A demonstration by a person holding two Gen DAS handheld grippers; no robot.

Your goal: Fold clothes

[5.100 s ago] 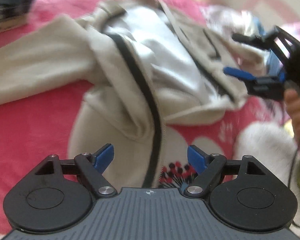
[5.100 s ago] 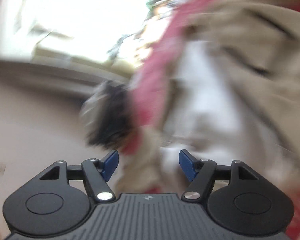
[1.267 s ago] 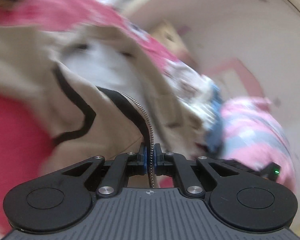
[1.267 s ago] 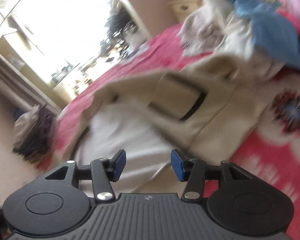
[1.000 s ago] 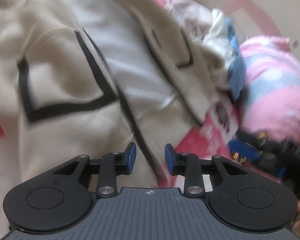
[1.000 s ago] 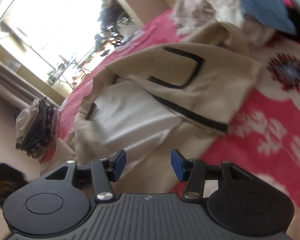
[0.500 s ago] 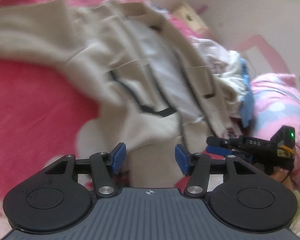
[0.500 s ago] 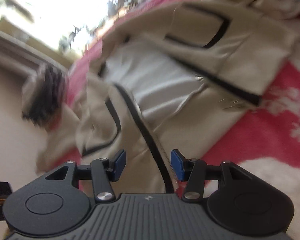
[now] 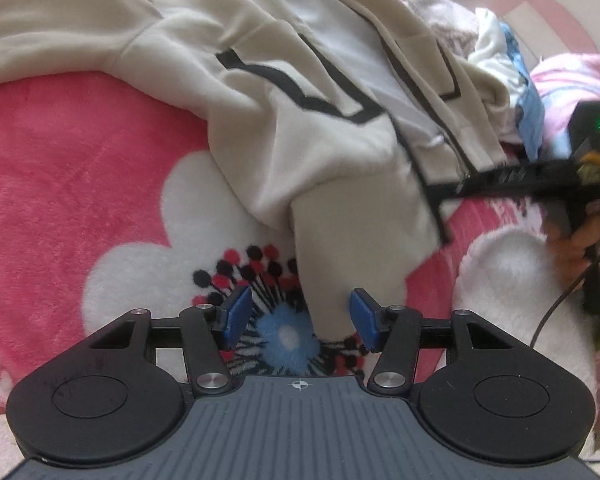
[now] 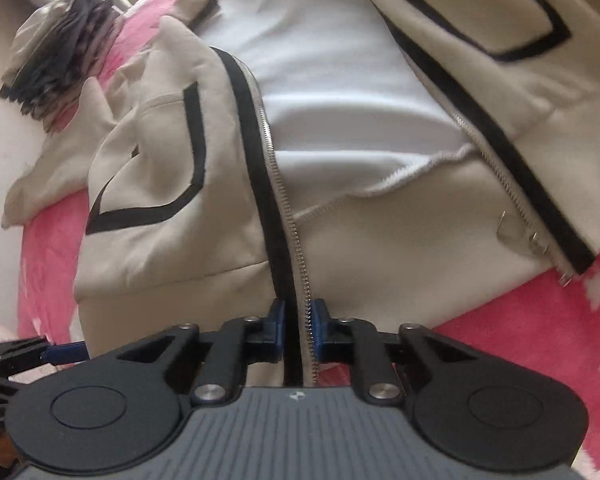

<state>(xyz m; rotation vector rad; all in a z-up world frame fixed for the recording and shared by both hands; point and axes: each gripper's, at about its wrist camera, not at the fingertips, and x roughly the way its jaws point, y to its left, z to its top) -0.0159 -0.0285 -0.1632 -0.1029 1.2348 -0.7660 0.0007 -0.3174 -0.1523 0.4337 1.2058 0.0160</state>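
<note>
Left wrist view: the beige jacket lies open on the pink blanket; the left gripper is released, a sleeve end between its pads.

Right wrist view: the right gripper, just closing, clenches the jacket's zipper edge.

My right hand-held gripper has just closed its jaws on the jacket's zipper edge. My left hand-held gripper hangs open just beside that jacket's hem.

Blk hand-held gripper, blue pads
</note>
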